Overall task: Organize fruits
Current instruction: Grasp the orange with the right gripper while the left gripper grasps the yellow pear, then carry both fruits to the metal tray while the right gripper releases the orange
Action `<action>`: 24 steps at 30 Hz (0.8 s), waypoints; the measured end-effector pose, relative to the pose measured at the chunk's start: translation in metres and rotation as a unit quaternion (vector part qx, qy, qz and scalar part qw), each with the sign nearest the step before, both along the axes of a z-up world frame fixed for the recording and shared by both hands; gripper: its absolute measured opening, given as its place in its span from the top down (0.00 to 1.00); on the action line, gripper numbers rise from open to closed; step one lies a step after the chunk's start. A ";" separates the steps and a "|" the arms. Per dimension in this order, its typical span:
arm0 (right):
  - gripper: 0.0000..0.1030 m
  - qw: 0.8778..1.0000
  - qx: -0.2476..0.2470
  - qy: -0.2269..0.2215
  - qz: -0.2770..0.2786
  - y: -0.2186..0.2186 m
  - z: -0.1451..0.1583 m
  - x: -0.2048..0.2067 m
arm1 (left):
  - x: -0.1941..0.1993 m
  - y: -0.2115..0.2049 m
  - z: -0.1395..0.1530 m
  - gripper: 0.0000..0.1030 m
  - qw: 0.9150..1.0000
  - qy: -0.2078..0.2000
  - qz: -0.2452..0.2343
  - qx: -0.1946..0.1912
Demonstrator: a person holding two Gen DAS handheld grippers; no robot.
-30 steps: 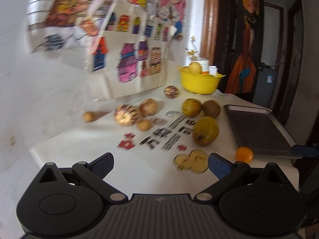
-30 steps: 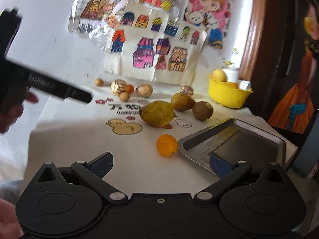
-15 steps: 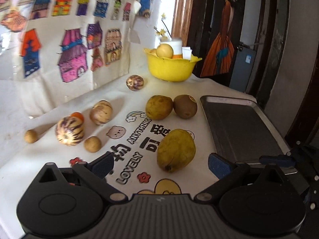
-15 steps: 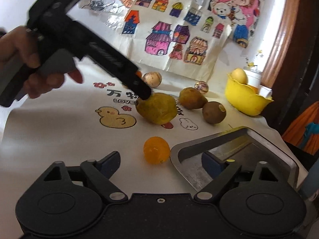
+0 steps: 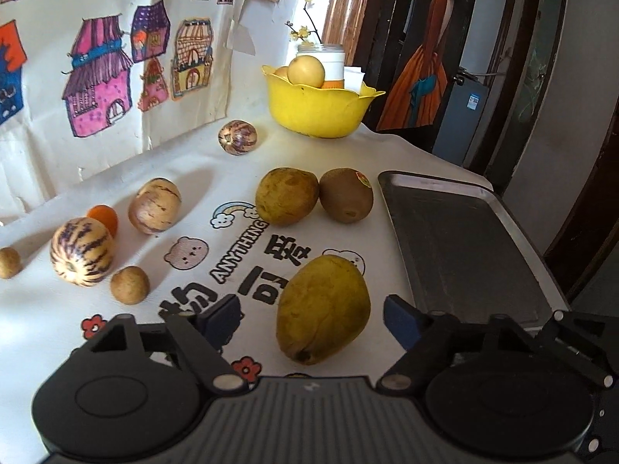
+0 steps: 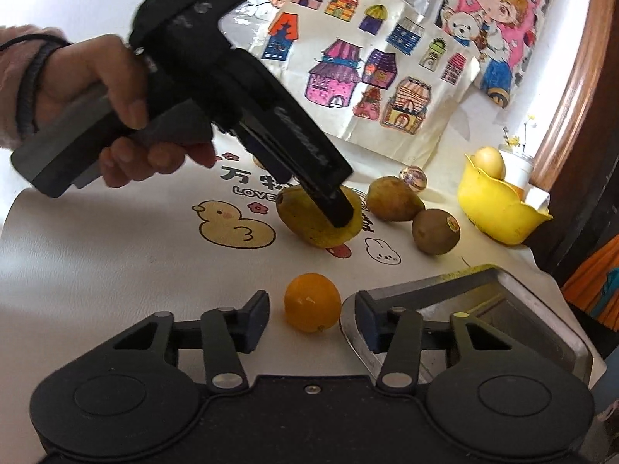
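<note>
— Both tongs have just been closing. The left gripper [image 5: 309,319], low in its frame, stands wide around the mango [image 5: 322,308], pads not yet on it. The right gripper [image 6: 311,315] is narrower about the orange [image 6: 312,302], beside the tray [image 6: 514,301].

— Risks?

— The orange may roll; the right pad may catch the tray's rim. I can't tell if that pad touches it.

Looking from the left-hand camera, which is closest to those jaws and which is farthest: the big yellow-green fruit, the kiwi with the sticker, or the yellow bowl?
1. Big yellow-green fruit, right between the jaws.
2. Kiwi, mid-table, beside the tray.
3. Yellow bowl, at the back by the wall.
</note>
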State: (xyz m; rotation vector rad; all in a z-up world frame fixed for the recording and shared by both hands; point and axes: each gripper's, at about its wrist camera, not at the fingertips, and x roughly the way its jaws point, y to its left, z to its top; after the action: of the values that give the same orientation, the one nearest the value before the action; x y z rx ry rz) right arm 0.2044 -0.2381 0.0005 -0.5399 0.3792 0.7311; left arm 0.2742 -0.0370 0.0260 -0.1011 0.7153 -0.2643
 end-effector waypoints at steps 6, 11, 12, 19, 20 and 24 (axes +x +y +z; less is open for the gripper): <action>0.66 1.000 -0.008 -0.006 0.005 0.003 -0.002 -0.001 | 0.008 -0.001 -0.004 0.36 1.000 0.011 -0.003 -0.016; 0.67 1.000 -0.009 -0.007 0.006 0.003 -0.003 -0.003 | 0.011 0.000 -0.005 0.42 0.999 0.016 -0.001 -0.030; 0.67 1.000 -0.008 -0.009 0.006 0.002 -0.003 -0.005 | 0.011 0.000 -0.005 0.42 0.999 0.015 0.001 -0.031; 0.67 1.000 0.019 -0.014 -0.017 -0.012 0.007 -0.020 | -0.009 0.000 -0.003 0.43 0.999 0.019 0.013 -0.045; 0.67 0.999 0.026 -0.012 -0.022 -0.015 0.009 -0.022 | -0.015 0.000 -0.002 0.43 0.999 0.018 0.012 -0.048; 0.67 0.997 0.059 -0.006 -0.042 -0.037 0.020 -0.037 | -0.038 -0.003 0.007 0.43 0.998 0.004 0.005 -0.058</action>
State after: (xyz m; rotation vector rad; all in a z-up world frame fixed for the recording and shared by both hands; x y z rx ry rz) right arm 0.1673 -0.2752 0.0204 -0.4146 0.3430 0.6650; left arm 0.2359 -0.0396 0.0329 -0.2157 0.7070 -0.2953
